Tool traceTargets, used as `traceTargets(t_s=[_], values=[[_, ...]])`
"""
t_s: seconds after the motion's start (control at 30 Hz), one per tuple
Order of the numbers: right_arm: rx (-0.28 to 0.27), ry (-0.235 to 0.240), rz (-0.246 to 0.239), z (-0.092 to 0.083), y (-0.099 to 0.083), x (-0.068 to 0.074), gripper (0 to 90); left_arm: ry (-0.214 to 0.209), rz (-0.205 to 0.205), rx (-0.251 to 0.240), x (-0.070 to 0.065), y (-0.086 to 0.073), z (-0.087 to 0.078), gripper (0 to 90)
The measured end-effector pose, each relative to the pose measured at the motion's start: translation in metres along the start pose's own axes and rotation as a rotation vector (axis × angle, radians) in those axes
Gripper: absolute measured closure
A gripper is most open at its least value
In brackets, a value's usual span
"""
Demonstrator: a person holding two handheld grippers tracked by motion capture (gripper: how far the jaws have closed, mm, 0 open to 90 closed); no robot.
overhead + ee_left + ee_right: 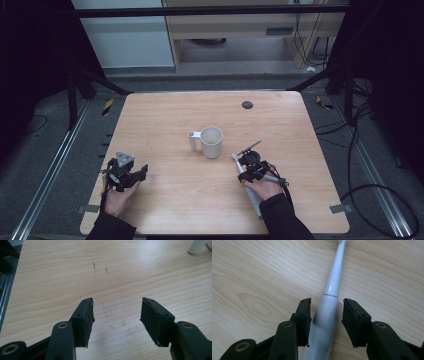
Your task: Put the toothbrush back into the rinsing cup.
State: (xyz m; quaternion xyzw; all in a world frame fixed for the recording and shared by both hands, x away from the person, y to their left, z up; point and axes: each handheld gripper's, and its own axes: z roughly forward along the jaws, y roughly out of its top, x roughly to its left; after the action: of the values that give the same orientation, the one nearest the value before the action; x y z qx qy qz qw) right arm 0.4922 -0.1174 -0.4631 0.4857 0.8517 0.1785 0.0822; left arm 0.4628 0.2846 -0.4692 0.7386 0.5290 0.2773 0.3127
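Fingers (303, 315) of right gripper (326, 315) standing apart, straddling white plastic electric toothbrush (325, 315) | centring before closing | left gripper (116, 315) gaping idle

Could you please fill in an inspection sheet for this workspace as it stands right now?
Surface: wooden table, light scuffs, one dark round spot near the far edge.
Job's things: white electric toothbrush lying flat; white mug upright mid-table, handle to the left.
Clutter: nothing seen.
Grippers: right gripper straddles the toothbrush, a gap showing at one pad; left gripper open over bare wood.
Cables: black cables on the floor at right.
Surroundings: black frame, wooden cabinet behind.
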Motion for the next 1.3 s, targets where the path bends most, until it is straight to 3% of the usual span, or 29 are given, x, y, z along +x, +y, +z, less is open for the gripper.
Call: traceTargets(t_s=[0.33,0.63,0.8,0.9,1.1,1.3], values=[[0.035,0.008,0.022,0.007,-0.001,0.002,60.9,0.0,-0.001,0.0,0.001,0.0,0.0,42.7],[0.034,0.004,0.016,0.008,-0.001,0.004,66.6,0.0,-0.001,0.001,0.001,0.0,0.0,42.7],[0.045,0.011,0.047,0.007,-0.001,0.004,67.4,-0.001,-0.003,0.001,0.001,0.0,0.0,42.6],[0.042,0.01,0.041,0.006,-0.001,0.003,67.6,-0.001,-0.003,0.001,0.001,0.0,0.0,42.7],[0.012,0.019,0.049,-0.003,-0.001,0.001,67.7,-0.001,-0.003,0.0,0.001,0.0,0.0,42.7],[-0.063,0.039,0.068,-0.013,-0.001,-0.003,67.9,0.0,-0.003,-0.001,0.001,0.0,0.0,42.7]])
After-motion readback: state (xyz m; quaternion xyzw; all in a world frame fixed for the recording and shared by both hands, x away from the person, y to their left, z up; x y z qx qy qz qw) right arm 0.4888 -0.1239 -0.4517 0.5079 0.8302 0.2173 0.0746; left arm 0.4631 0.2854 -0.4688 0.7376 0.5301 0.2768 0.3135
